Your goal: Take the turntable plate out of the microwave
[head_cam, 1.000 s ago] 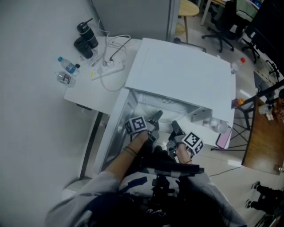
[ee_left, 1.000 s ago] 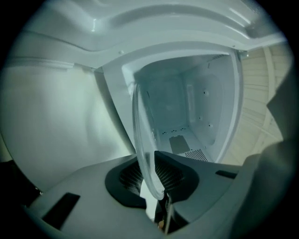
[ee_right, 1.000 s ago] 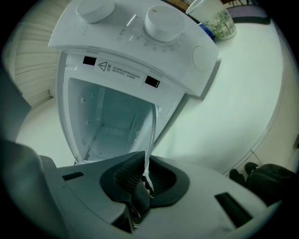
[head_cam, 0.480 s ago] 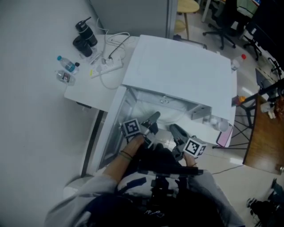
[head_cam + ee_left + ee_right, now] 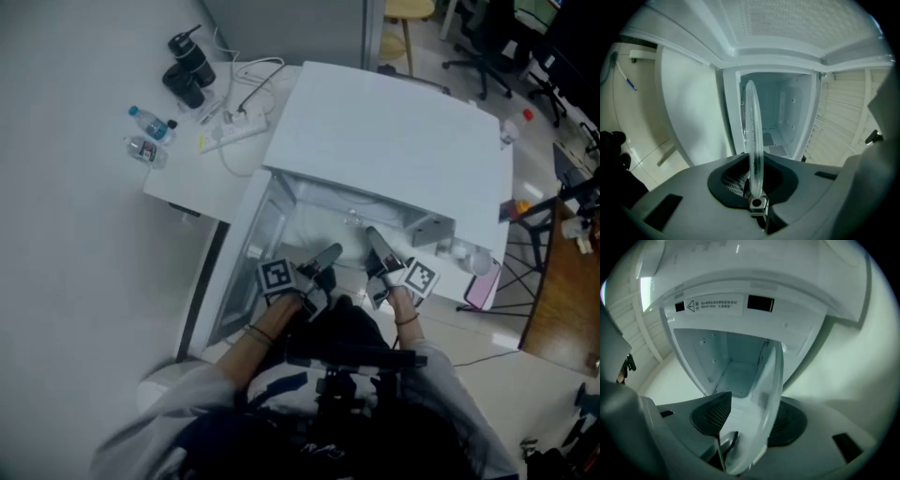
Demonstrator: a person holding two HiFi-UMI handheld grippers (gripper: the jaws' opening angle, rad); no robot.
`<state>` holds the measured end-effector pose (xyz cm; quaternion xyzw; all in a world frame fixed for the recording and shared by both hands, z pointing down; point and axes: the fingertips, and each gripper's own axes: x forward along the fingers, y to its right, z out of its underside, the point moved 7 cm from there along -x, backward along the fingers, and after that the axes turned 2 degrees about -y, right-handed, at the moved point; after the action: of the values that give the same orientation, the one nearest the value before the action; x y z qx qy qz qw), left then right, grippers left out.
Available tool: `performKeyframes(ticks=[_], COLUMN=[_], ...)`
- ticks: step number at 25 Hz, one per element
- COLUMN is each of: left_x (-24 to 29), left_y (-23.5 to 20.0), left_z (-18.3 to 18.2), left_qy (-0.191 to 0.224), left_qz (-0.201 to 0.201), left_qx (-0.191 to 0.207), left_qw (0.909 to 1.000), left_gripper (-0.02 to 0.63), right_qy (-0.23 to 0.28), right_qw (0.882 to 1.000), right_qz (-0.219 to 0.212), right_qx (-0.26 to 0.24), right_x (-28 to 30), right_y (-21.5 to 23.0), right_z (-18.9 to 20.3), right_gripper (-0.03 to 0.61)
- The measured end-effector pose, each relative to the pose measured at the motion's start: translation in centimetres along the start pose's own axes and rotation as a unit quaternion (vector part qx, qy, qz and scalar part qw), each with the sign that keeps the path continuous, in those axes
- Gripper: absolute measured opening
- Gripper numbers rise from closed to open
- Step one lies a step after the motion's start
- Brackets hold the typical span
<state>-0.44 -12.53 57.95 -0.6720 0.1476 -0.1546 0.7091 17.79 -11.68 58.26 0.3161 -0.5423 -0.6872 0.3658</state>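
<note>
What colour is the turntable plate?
Turntable plate: clear glass; left gripper view shows it best.

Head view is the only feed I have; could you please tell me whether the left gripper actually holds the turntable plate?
Observer: Yes, the left gripper has its jaws shut on the glass turntable plate, which stands on edge between them.
Operator: Thank you; and the other one?
Observer: On the right gripper the jaws are opening, with the plate's rim tilted between them.
</note>
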Motion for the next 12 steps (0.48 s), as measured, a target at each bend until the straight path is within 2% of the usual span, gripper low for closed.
performKeyframes(ticks=[1,2,5,8,10,12], left_x=[-0.3,-0.6,-0.9,-1.0,-1.0,-0.7], left_y=[0.0,-0.1,-0.6,-1.8,-2.5,-2.2], left_z=[0.3,0.5,0.5,0.3,0.0,-0.4], left_qy=[0.000,-0.001,-0.011,-0.023,-0.020,0.003], left_qz=[0.002,0.001,-0.010,-0.043,-0.065,-0.050], left_qx=[-0.004,-0.006,0.003,0.039,0.064,0.059], left_qw=[1.0000,1.0000,0.9999,0.9980,0.9956,0.9969], left_gripper=[0.021,0.021,0.021,0.026,0.041,0.049], right_qy=[0.003,0.001,-0.005,0.008,0.000,-0.011], right_qw=[1.000,1.000,0.999,0.999,0.999,0.999], right_qz=[-0.001,0.006,0.039,0.042,0.041,0.036], right_qx=[0.000,-0.006,-0.013,0.013,0.000,-0.014], right_x=[0.4,0.6,0.7,0.1,-0.3,-0.5], right_y=[0.0,0.2,1.2,1.5,1.4,1.3], right_z=[-0.2,-0.3,-0.1,0.2,0.3,0.5], right_gripper=[0.213,0.143,0.050,0.024,0.020,0.020])
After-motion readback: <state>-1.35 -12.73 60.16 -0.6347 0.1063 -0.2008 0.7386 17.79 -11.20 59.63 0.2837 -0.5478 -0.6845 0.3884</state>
